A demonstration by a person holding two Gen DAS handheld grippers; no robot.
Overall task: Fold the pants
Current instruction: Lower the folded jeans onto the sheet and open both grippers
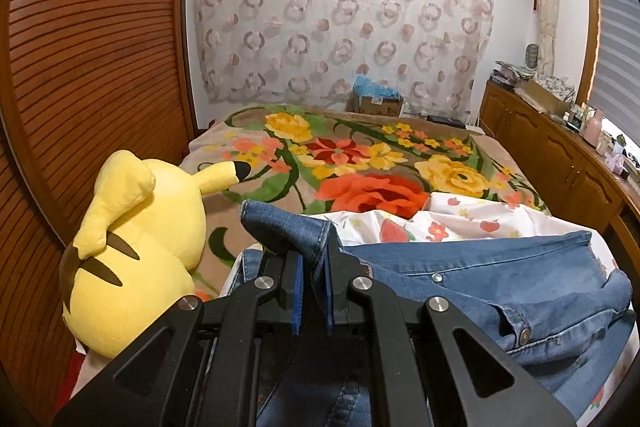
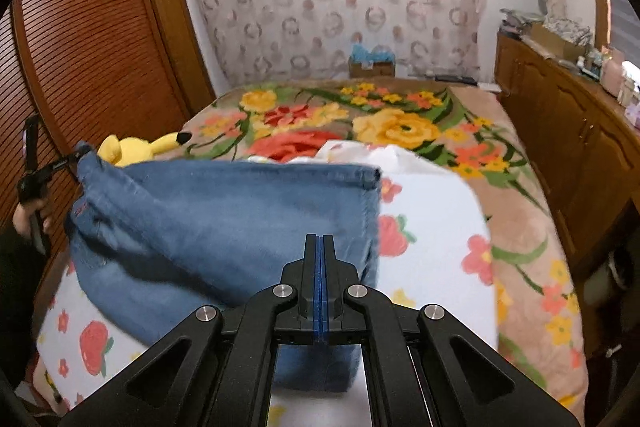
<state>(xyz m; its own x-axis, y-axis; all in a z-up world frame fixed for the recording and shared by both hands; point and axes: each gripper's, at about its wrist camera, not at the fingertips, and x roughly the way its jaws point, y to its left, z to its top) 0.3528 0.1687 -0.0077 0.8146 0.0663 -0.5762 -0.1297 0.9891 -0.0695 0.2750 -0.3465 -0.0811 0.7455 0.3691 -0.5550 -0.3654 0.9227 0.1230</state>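
Observation:
Blue denim pants (image 1: 500,283) lie partly folded on a white fruit-print sheet (image 1: 460,223) on the bed. My left gripper (image 1: 313,259) is shut on a raised corner of the pants, which sticks up between its fingers. In the right wrist view the pants (image 2: 224,227) form a folded blue panel, lifted at its left corner where the other gripper (image 2: 60,167) holds it. My right gripper (image 2: 319,247) has its jaws pressed together over the panel's near right part; no cloth shows between them.
A yellow plush toy (image 1: 136,251) sits at the bed's left side, against the wooden slatted wardrobe (image 1: 88,67). A floral blanket (image 1: 360,163) covers the far bed. A wooden cabinet (image 1: 560,155) with clutter runs along the right. A cardboard box (image 1: 376,103) stands past the bed.

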